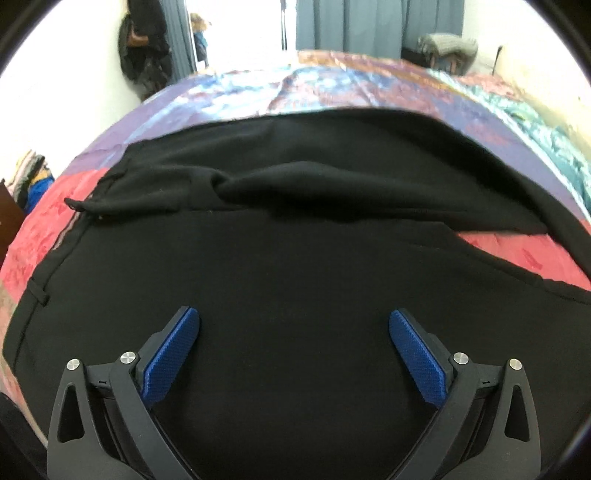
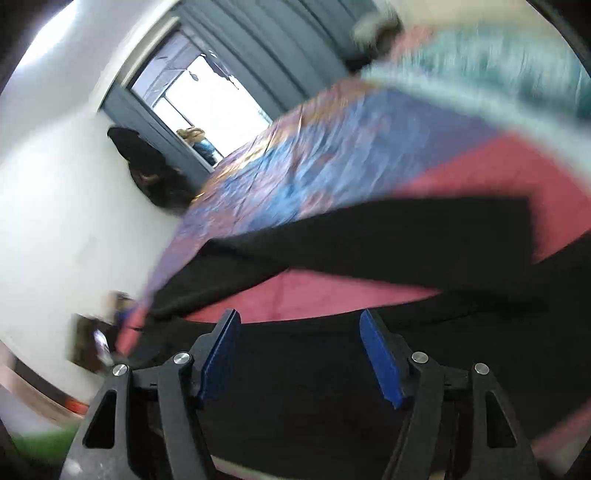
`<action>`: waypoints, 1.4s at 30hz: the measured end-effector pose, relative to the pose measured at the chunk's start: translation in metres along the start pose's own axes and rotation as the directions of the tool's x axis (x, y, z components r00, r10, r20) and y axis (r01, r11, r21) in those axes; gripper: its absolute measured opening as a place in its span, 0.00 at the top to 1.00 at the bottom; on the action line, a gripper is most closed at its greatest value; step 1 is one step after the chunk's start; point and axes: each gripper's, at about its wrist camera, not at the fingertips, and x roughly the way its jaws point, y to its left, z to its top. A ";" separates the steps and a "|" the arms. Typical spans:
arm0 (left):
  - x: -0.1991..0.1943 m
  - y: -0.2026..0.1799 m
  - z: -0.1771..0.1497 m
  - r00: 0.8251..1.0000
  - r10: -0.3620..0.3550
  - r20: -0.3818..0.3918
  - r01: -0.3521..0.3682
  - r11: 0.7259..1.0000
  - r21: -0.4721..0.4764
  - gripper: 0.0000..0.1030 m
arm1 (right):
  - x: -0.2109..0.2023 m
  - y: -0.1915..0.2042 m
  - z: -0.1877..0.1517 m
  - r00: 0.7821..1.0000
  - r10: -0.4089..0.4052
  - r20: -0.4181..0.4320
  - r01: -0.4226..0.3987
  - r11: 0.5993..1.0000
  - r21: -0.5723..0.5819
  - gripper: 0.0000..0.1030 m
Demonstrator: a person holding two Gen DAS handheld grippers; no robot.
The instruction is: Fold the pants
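Note:
Black pants (image 1: 295,266) lie spread on a bed with a patchwork cover (image 1: 332,85). In the left wrist view the waist part fills the foreground and a rumpled fold (image 1: 280,184) crosses the middle. My left gripper (image 1: 294,317) hovers over the black cloth, open, with nothing between its blue pads (image 1: 170,362). The right wrist view is tilted and blurred. There the pants (image 2: 332,369) lie under my right gripper (image 2: 300,321), and one leg (image 2: 369,236) stretches across the red patch. The right gripper stands open with no cloth between its pads (image 2: 380,358).
Grey curtains (image 1: 376,26) and a bright window stand behind the bed. Dark clothes (image 1: 144,48) hang on the white wall at the left. A grey bundle (image 1: 447,46) sits at the far right corner. Folded coloured cloth (image 1: 33,177) shows beyond the bed's left edge.

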 end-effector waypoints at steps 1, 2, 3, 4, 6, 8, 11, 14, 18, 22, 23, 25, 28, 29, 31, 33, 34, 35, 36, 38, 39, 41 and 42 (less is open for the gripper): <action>0.000 0.000 -0.001 1.000 0.003 -0.002 -0.003 1.000 0.001 0.00 | 0.018 -0.004 0.000 1.000 0.019 -0.016 -0.018 0.999 0.036 0.35; 0.000 -0.001 0.000 1.000 0.006 -0.004 -0.006 1.000 0.005 0.00 | 0.039 -0.009 0.000 0.999 0.035 -0.040 -0.032 0.997 0.072 0.35; 0.000 0.001 -0.001 1.000 0.002 -0.003 -0.002 1.000 0.005 0.00 | 0.055 -0.014 0.001 0.999 0.008 -0.053 -0.004 0.996 0.088 0.35; -0.001 0.001 -0.001 1.000 -0.001 0.002 0.001 1.000 0.003 0.00 | 0.065 -0.018 0.002 0.998 -0.028 -0.047 0.032 0.995 0.091 0.35; -0.001 0.001 -0.002 1.000 -0.008 0.012 0.008 1.000 -0.002 0.00 | 0.067 -0.024 0.002 0.997 -0.078 0.005 0.077 0.993 0.092 0.38; -0.001 0.001 -0.004 1.000 -0.003 0.025 0.003 1.000 0.001 0.00 | 0.059 -0.040 0.006 0.984 -0.158 0.078 0.144 0.977 0.157 0.38; -0.001 -0.001 -0.007 0.999 0.004 0.039 -0.004 1.000 0.005 0.00 | 0.032 -0.070 0.009 0.951 -0.261 0.164 0.204 0.932 0.301 0.38; 0.000 -0.002 -0.006 0.999 0.009 0.042 -0.009 1.000 0.006 0.00 | 0.007 -0.091 0.013 0.930 -0.298 0.215 0.197 0.899 0.391 0.41; 0.000 -0.003 -0.005 0.999 0.012 0.029 -0.012 1.000 0.004 0.00 | 0.002 -0.113 0.021 0.926 -0.338 0.167 0.237 0.866 0.441 0.92; 0.001 -0.003 0.015 0.992 0.002 -0.126 -0.003 1.000 -0.002 0.02 | -0.017 -0.113 0.029 0.926 -0.323 0.193 0.209 0.868 0.450 0.95; -0.004 -0.002 0.030 0.987 -0.053 -0.149 0.048 0.998 -0.034 0.06 | -0.027 -0.105 0.032 0.928 -0.303 0.216 0.189 0.884 0.427 0.95; -0.013 0.000 0.058 0.983 -0.146 -0.112 0.136 0.987 -0.090 0.09 | -0.045 -0.083 0.046 0.927 -0.271 0.259 0.176 0.924 0.339 0.95; -0.005 0.000 0.112 0.959 -0.267 -0.095 0.245 0.950 -0.193 0.08 | -0.066 -0.041 0.067 0.924 -0.226 0.309 0.176 0.968 0.180 0.95; 0.005 0.000 0.130 0.944 -0.317 -0.096 0.287 0.927 -0.241 0.08 | -0.071 -0.033 0.071 0.924 -0.215 0.317 0.175 0.973 0.151 0.95; 0.033 0.000 0.166 0.912 -0.399 -0.089 0.346 0.870 -0.352 0.08 | -0.084 -0.014 0.076 0.924 -0.180 0.338 0.160 0.983 0.087 0.95; 0.058 -0.001 0.184 0.900 -0.424 -0.105 0.346 0.839 -0.419 0.08 | -0.091 -0.003 0.077 0.923 -0.162 0.350 0.152 0.987 0.055 0.95; 0.077 0.000 0.192 0.885 -0.447 -0.130 0.340 0.811 -0.476 0.09 | -0.097 0.004 0.077 0.922 -0.147 0.358 0.143 0.989 0.038 0.95; 0.091 0.001 0.194 0.872 -0.467 -0.150 0.332 0.787 -0.520 0.13 | -0.101 0.009 0.074 0.922 -0.139 0.361 0.138 0.990 0.029 0.95; 0.102 0.000 0.195 0.860 -0.482 -0.167 0.320 0.764 -0.561 0.20 | -0.106 0.014 0.071 0.922 -0.132 0.365 0.135 0.991 0.018 0.95; 0.118 0.002 0.191 0.849 -0.495 -0.183 0.292 0.730 -0.618 0.28 | -0.115 0.019 0.063 0.920 -0.118 0.374 0.130 0.992 -0.006 0.95; 0.122 0.003 0.190 0.851 -0.493 -0.183 0.283 0.722 -0.632 0.33 | -0.119 0.021 0.060 0.919 -0.108 0.378 0.123 0.992 -0.014 0.95; 0.126 0.007 0.187 0.857 -0.488 -0.163 0.278 0.705 -0.652 0.54 | -0.131 0.029 0.053 0.913 -0.097 0.395 0.123 0.992 -0.041 0.95; 0.126 0.008 0.185 0.854 -0.500 -0.147 0.292 0.693 -0.659 0.81 | -0.136 0.032 0.049 0.909 -0.100 0.404 0.134 0.989 -0.056 0.95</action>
